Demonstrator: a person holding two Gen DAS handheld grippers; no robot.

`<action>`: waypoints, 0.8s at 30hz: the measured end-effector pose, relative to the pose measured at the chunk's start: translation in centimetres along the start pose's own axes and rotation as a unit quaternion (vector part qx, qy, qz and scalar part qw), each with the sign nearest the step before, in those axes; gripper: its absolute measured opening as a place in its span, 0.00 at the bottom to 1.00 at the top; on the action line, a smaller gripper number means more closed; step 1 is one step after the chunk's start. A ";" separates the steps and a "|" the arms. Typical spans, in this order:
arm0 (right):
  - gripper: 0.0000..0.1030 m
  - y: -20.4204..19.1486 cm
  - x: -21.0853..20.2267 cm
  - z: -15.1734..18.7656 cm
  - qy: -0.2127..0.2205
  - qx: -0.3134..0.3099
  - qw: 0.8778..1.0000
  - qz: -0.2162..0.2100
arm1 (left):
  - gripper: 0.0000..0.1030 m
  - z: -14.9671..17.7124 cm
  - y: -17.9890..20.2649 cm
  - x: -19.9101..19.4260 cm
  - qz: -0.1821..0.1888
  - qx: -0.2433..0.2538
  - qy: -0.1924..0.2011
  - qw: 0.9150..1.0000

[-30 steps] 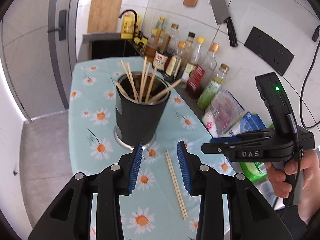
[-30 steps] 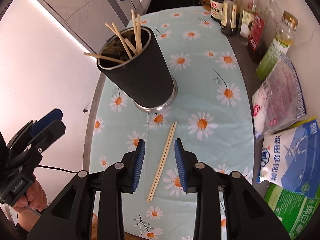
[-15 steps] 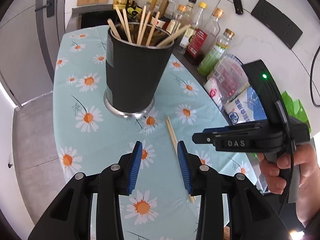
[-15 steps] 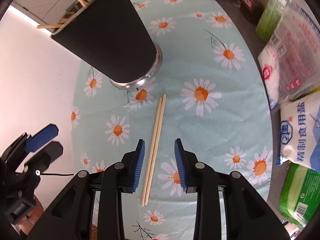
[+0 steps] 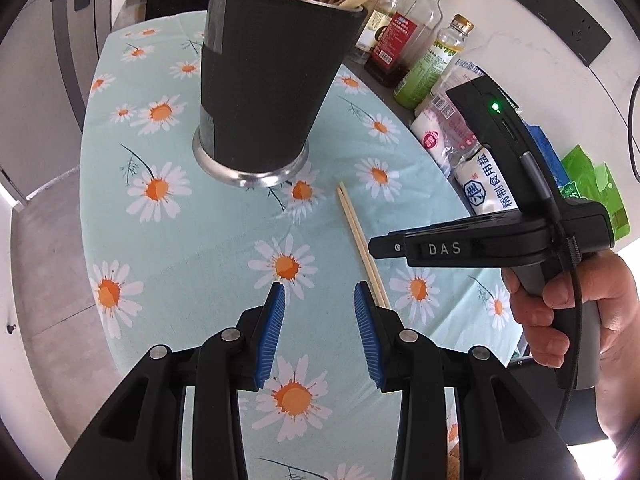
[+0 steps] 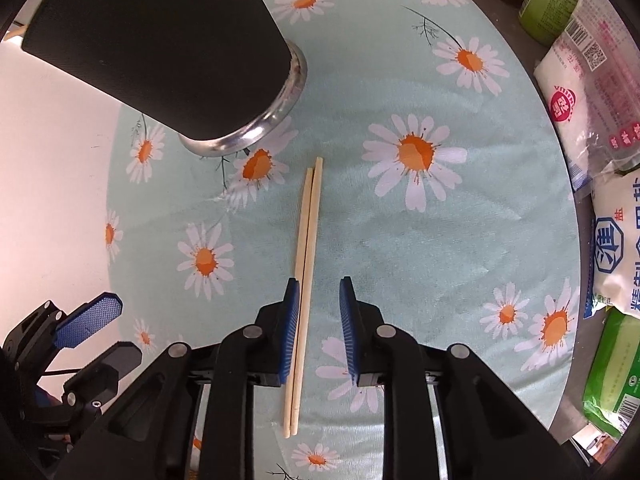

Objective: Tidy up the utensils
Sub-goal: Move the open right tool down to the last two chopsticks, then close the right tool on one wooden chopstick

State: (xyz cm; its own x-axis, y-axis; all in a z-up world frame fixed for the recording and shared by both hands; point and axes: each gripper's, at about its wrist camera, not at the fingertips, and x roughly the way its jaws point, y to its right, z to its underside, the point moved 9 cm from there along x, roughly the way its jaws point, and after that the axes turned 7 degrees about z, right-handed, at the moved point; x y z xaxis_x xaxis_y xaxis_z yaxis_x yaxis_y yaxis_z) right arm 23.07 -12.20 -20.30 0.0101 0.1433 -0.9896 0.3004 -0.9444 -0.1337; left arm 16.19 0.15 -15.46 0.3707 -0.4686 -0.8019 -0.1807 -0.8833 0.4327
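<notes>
A pair of wooden chopsticks [image 6: 306,272] lies side by side on the daisy tablecloth [image 6: 400,240], just in front of the black chopstick holder [image 6: 160,40]. My right gripper [image 6: 320,284] points steeply down over them. Its jaws are closing, and the pair lies between them, close against the left pad with a gap to the right pad. My left gripper [image 5: 319,288] hovers open over bare cloth, with the chopsticks [image 5: 358,236] just to its right. The holder [image 5: 264,92] stands beyond it, filled with several chopsticks. A hand [image 5: 560,300] grips the right gripper's handle.
Sauce bottles [image 5: 428,64] line the wall behind the holder. Salt bags [image 6: 616,248] and a green packet [image 6: 612,360] crowd the table's right side. The table's rounded edge [image 5: 86,208] drops to the floor on the left. The left gripper [image 6: 100,340] shows at lower left.
Both grippers have dropped closer to the table and tipped further down. The right jaws have narrowed around the chopsticks. The left jaws have kept their width.
</notes>
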 end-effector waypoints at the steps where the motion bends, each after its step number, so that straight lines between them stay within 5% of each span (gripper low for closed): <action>1: 0.18 0.0 0.2 0.1 -0.003 -0.001 1.000 0.002 | 0.34 0.1 -0.1 0.1 0.001 0.000 -0.002 1.000; 24: 0.11 -2.8 1.8 -1.0 -0.030 -0.005 0.993 0.111 | 0.34 0.4 -0.8 0.5 0.018 -0.011 -0.017 1.000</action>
State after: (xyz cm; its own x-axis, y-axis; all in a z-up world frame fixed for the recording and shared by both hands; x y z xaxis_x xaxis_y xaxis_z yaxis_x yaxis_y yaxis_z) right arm 23.15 -8.99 -21.69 0.0202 -0.0862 -0.9961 0.3072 -0.9475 0.0882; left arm 16.18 0.63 -16.38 0.3325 -0.5004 -0.7994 -0.1729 -0.8656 0.4700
